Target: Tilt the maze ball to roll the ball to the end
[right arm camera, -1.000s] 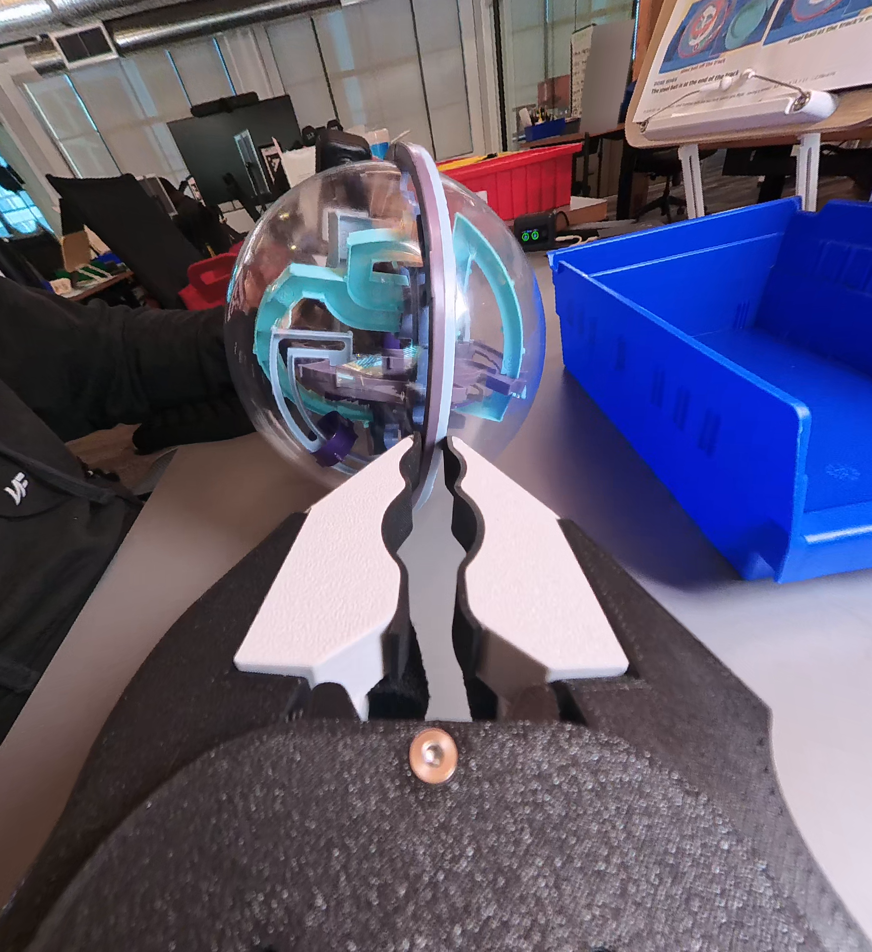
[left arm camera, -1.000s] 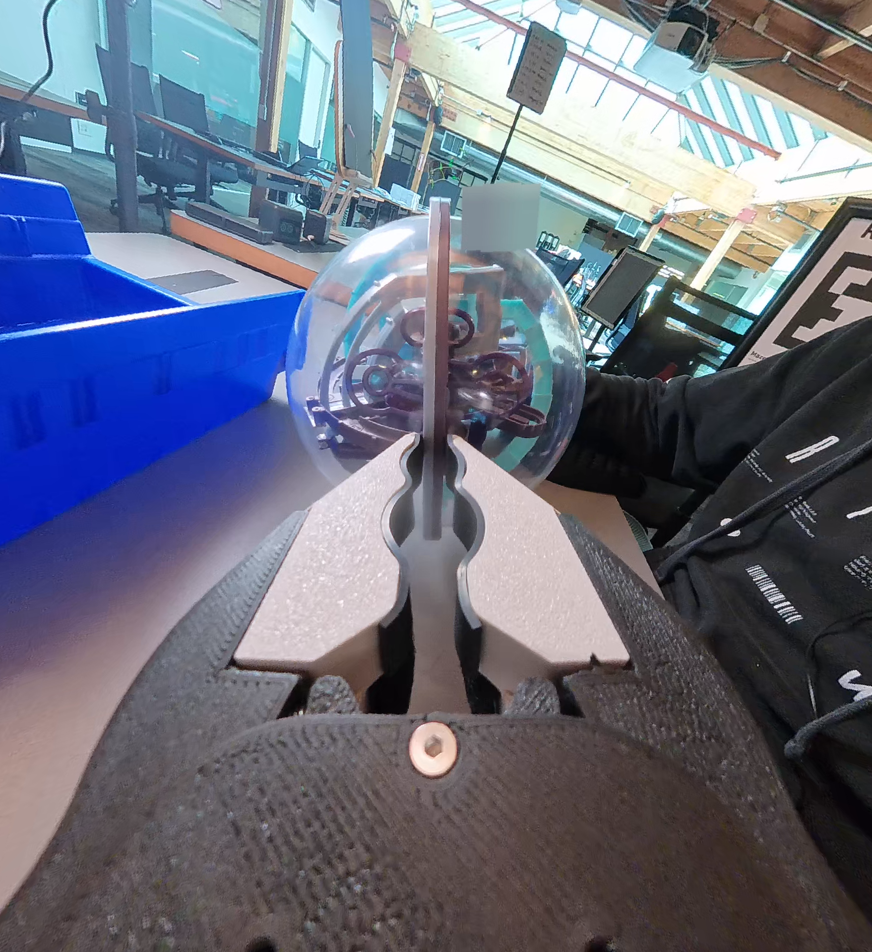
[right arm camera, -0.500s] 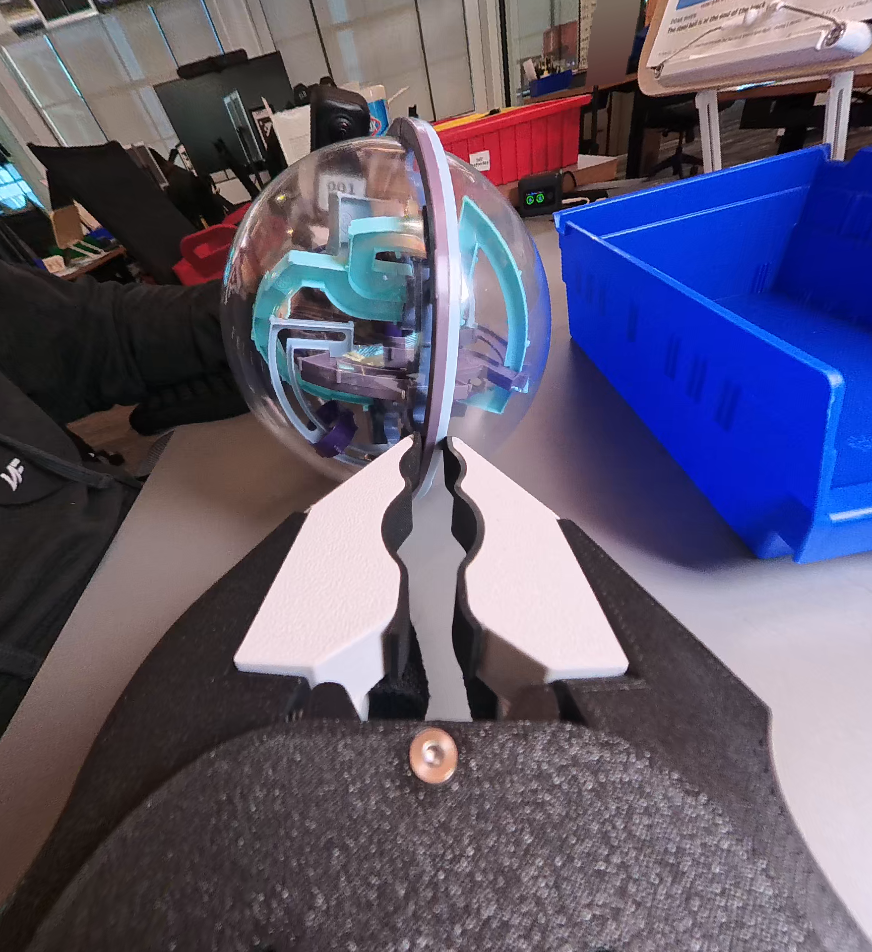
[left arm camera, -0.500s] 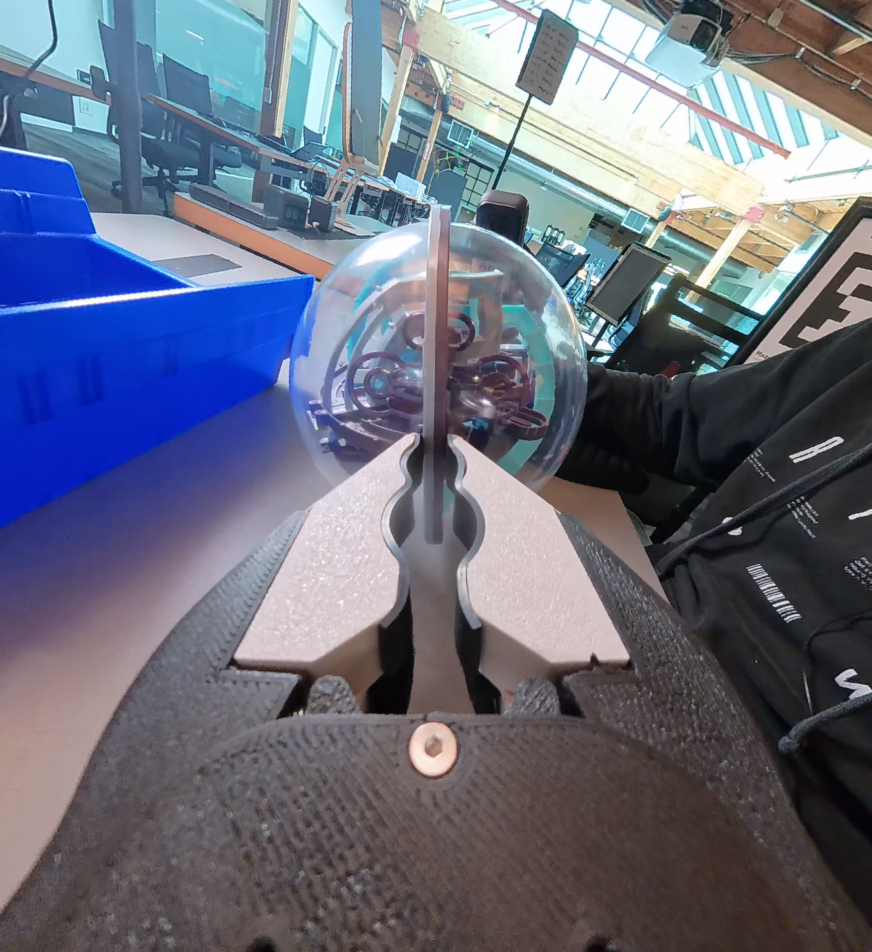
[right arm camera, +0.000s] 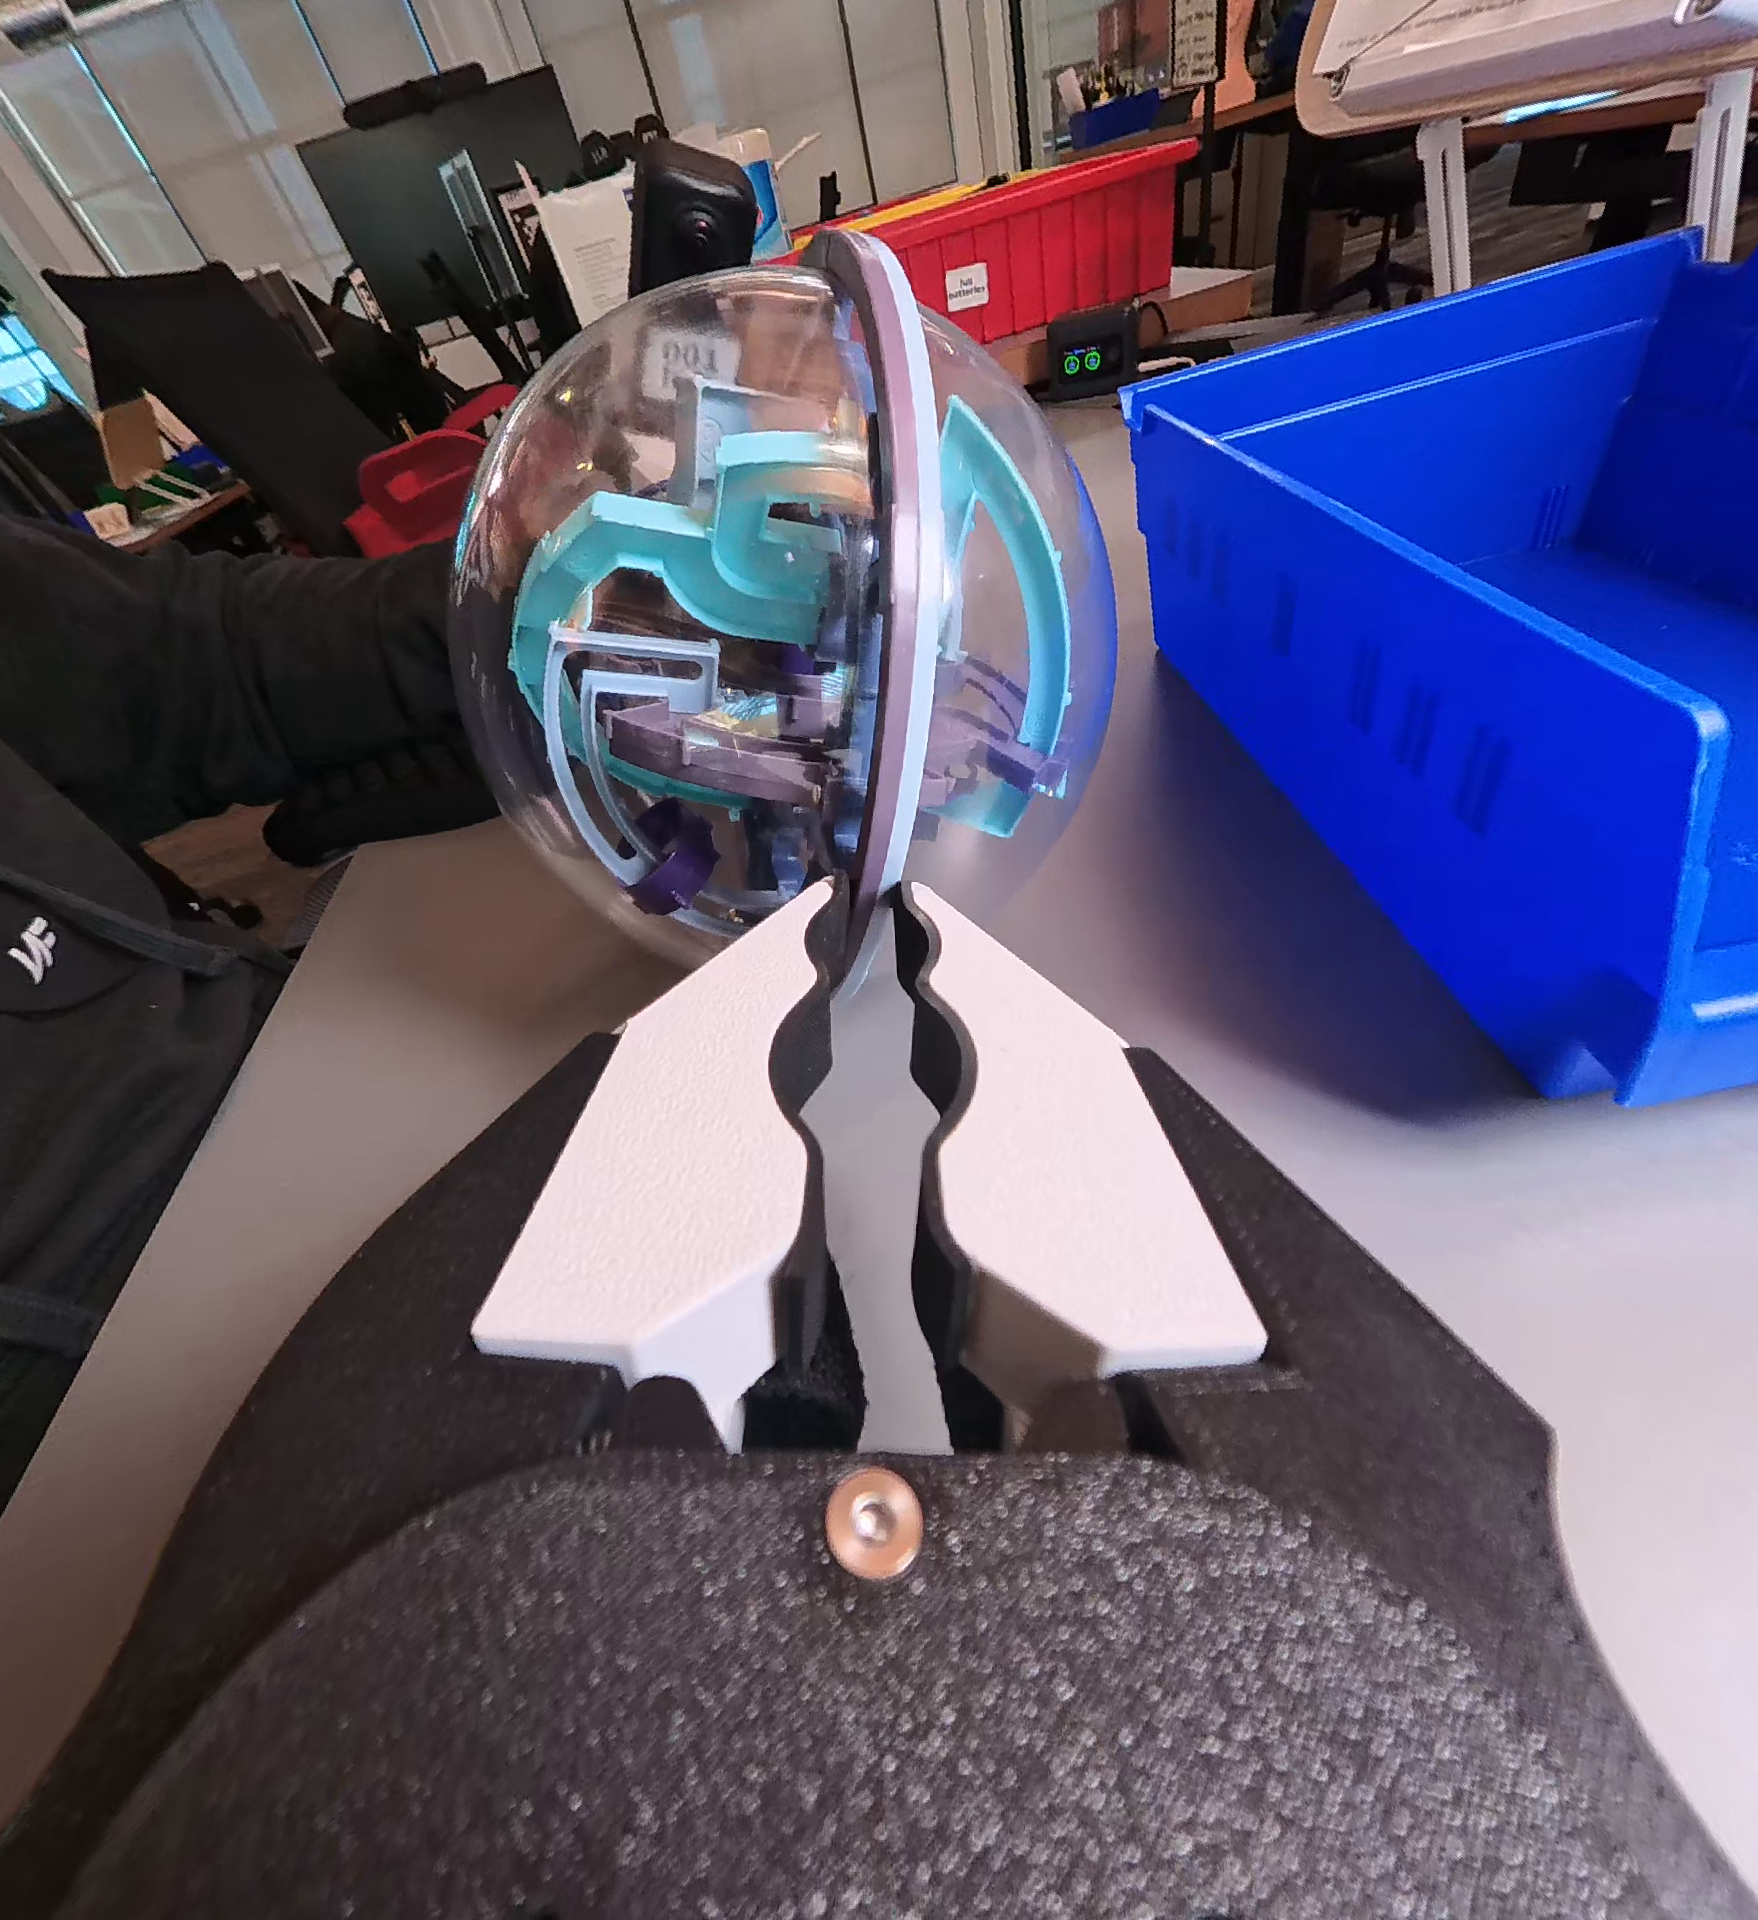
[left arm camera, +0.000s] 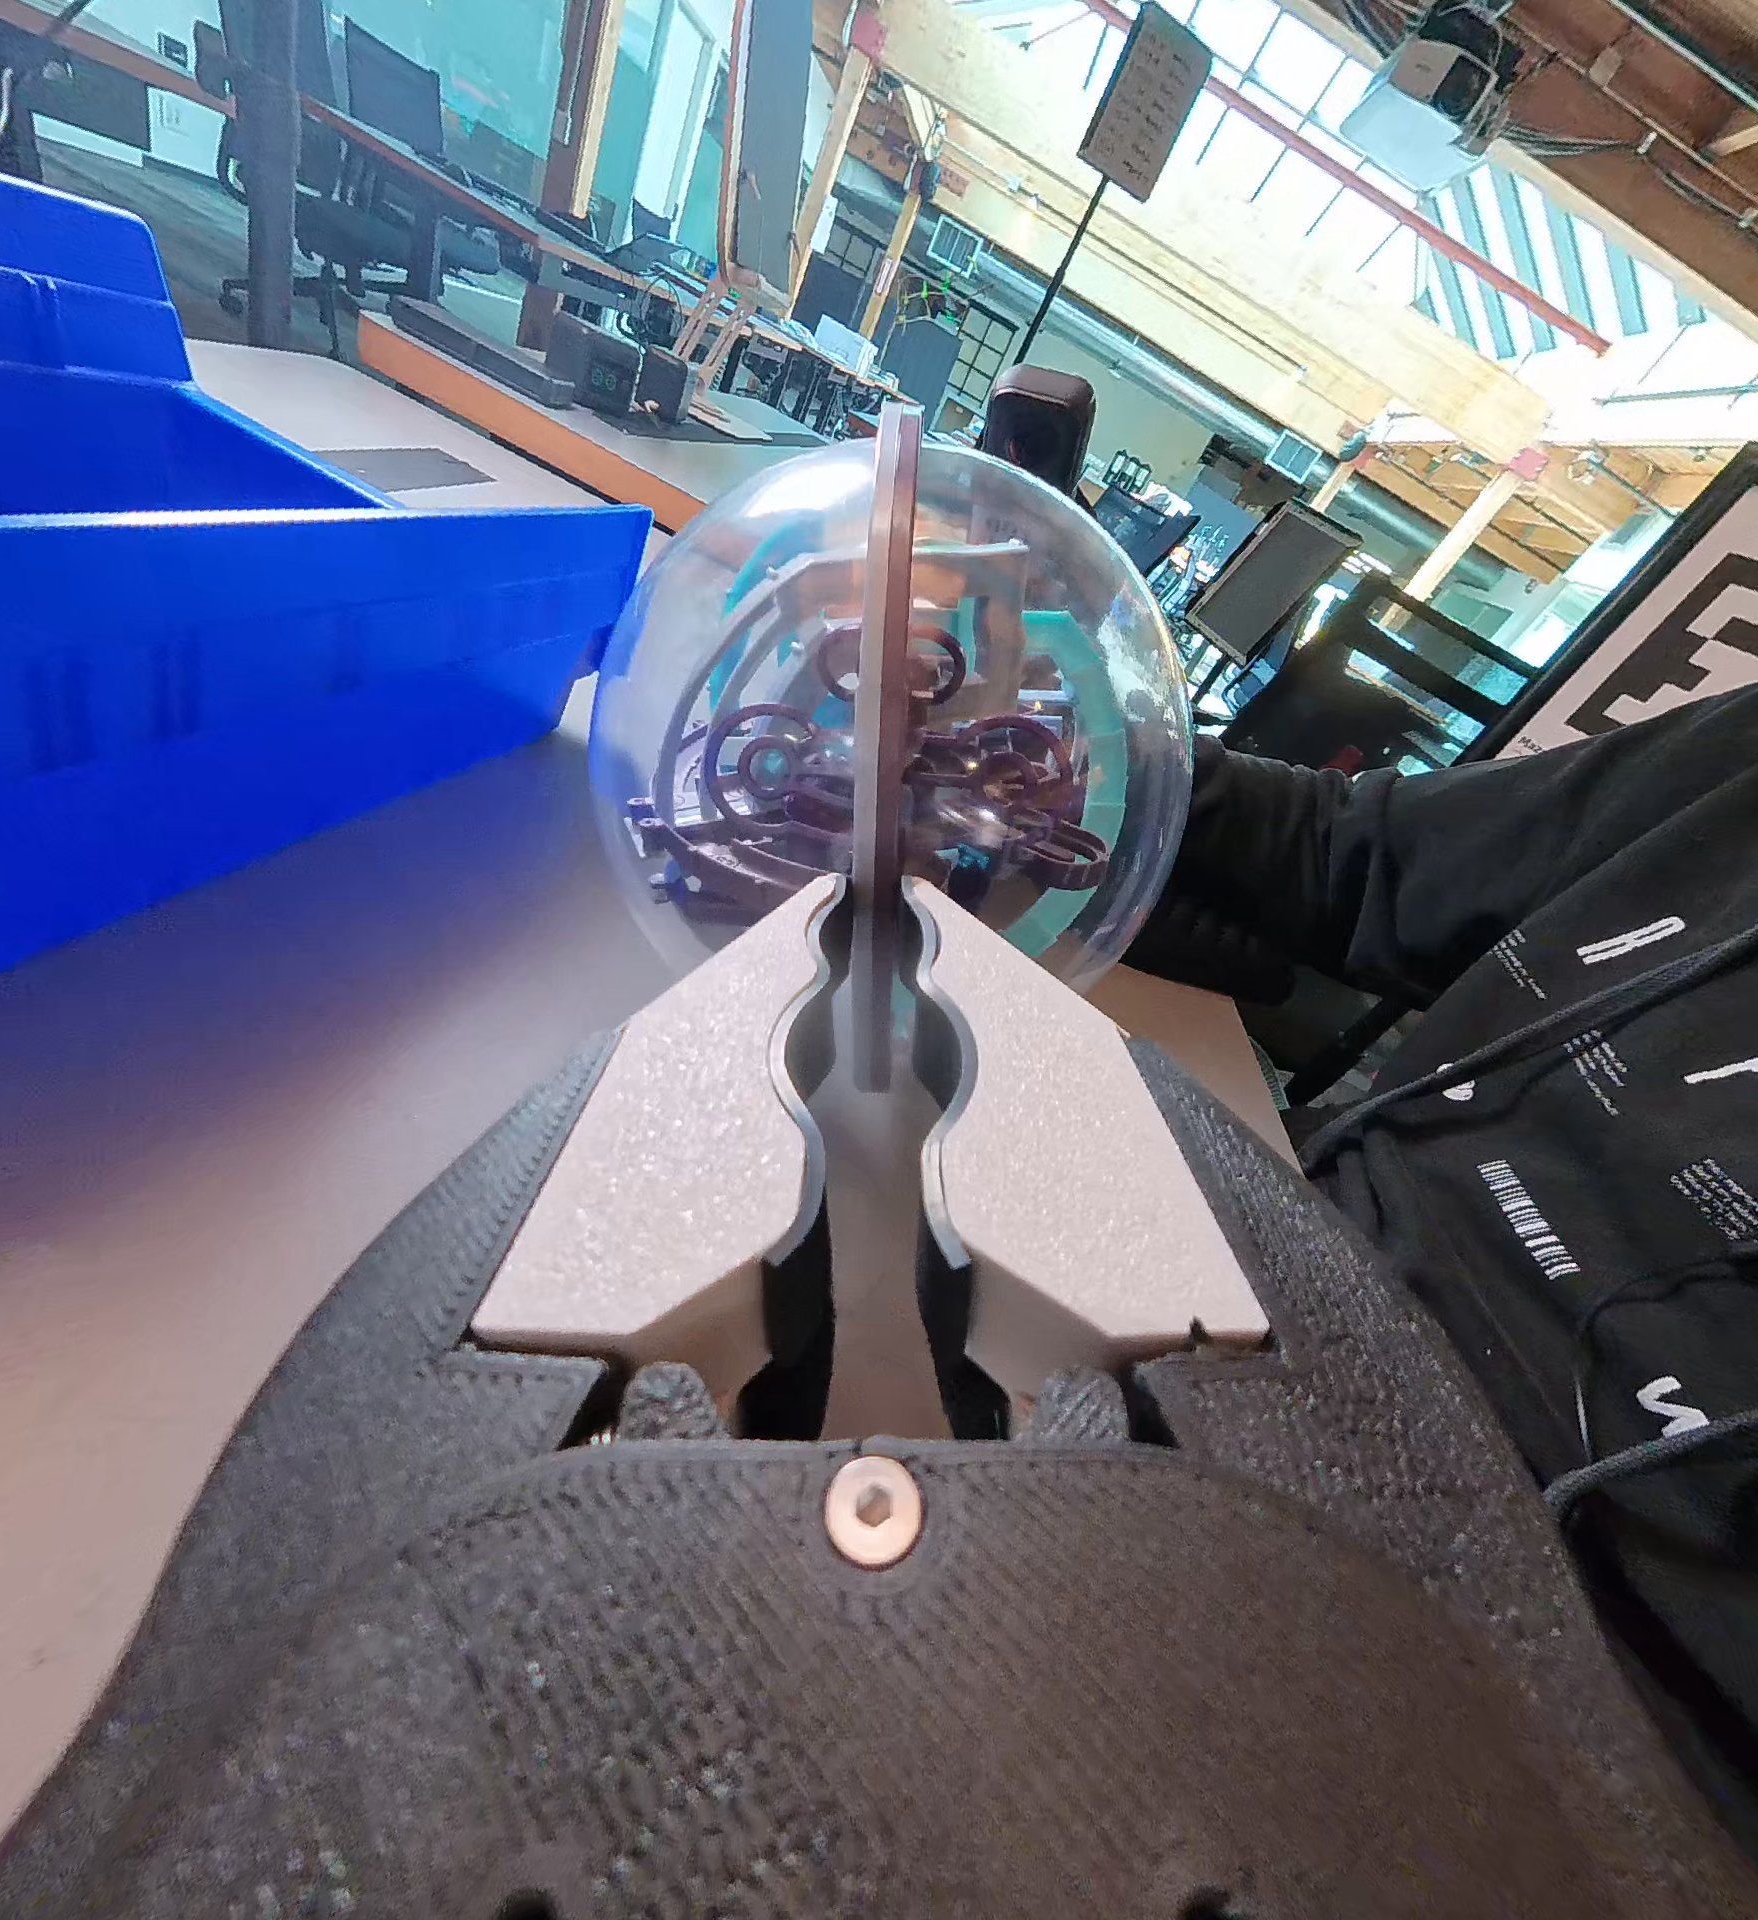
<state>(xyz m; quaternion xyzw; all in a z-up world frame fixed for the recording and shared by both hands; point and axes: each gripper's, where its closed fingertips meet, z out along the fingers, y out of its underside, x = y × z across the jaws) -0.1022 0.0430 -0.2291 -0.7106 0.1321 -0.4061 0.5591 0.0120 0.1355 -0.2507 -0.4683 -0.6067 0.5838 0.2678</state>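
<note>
Both claws are on it! The clear plastic sphere with the teal and purple maze inside (left arm camera: 890, 717) is pinched from two opposite sides by its flat purple equator rim (left arm camera: 890, 665), held above the pale grey worktop (left arm camera: 231, 1091), just beside the big blue plastic bin (left arm camera: 231, 644).

Left claw (left arm camera: 875, 904): clenched on that rim, which runs deep between the beige fingers (left arm camera: 709, 1101) and stands close to upright in this view. Right claw (right arm camera: 867, 899): also closed on the rim (right arm camera: 901, 582), but only at the very fingertips, and here the rim leans a touch to the right. That is the thinner hold of the two, by my reading.

Step in hand: the tilting itself, mid-run. I cannot pick out the little rolling ball among the tracks (right arm camera: 667, 582), so how far along the course it sits is anyone's guess.

Next move calls for both wrists to roll together, slowly, in small amounts, so the sphere tips without twisting out of the right fingertips.

Pose: the two tools face each other across the sphere, each looking slightly upward along its fingers. The person's black sleeve (left arm camera: 1477, 831) reaches in behind the sphere in the left view, and the same dark-clothed arm (right arm camera: 179, 665) shows on the far side in the right view.
</note>
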